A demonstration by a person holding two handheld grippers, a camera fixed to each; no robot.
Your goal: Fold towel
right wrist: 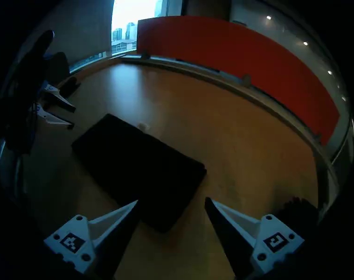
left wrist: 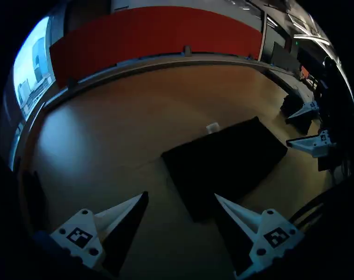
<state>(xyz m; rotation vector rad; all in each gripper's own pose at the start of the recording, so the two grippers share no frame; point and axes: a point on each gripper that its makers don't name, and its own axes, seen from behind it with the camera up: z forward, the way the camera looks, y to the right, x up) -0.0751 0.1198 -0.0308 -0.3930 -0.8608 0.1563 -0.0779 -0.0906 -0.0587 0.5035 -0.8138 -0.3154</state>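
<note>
Now, your left tongs (left wrist: 180, 194) are released: in the left gripper view the two fingers stand wide apart with nothing between them but tabletop (left wrist: 130, 121) and the near corner of the towel (left wrist: 223, 158). The towel is a dark rectangle lying flat on the wooden tabletop. From your left hand it sits ahead and somewhat to the right, and its near corner reaches in between the fingertips, closer to the right-hand finger. You cannot tell from this view whether that finger touches the cloth. A small pale tag (left wrist: 212, 127) shows at the towel's far edge.

Farther off, at the right of the same view, your right tongs (left wrist: 288, 131) point in toward the towel's far short edge, just beside it, and their fingers are also apart.

In the right gripper view your right tongs (right wrist: 171, 200) are released too, fingers spread and gripping nothing. The towel (right wrist: 139, 168) runs away from them to the upper left, and its near end lies just ahead of the gap between the fingertips. The tag (right wrist: 143, 126) sits on the long edge away from you. Your left tongs (right wrist: 74, 118) show at the left, near the towel's far end, fingers parted.

Beyond the tabletop (right wrist: 232, 140) a red partition (right wrist: 237, 51) curves along its far side, with a bright window (right wrist: 135, 18) next to it.
</note>
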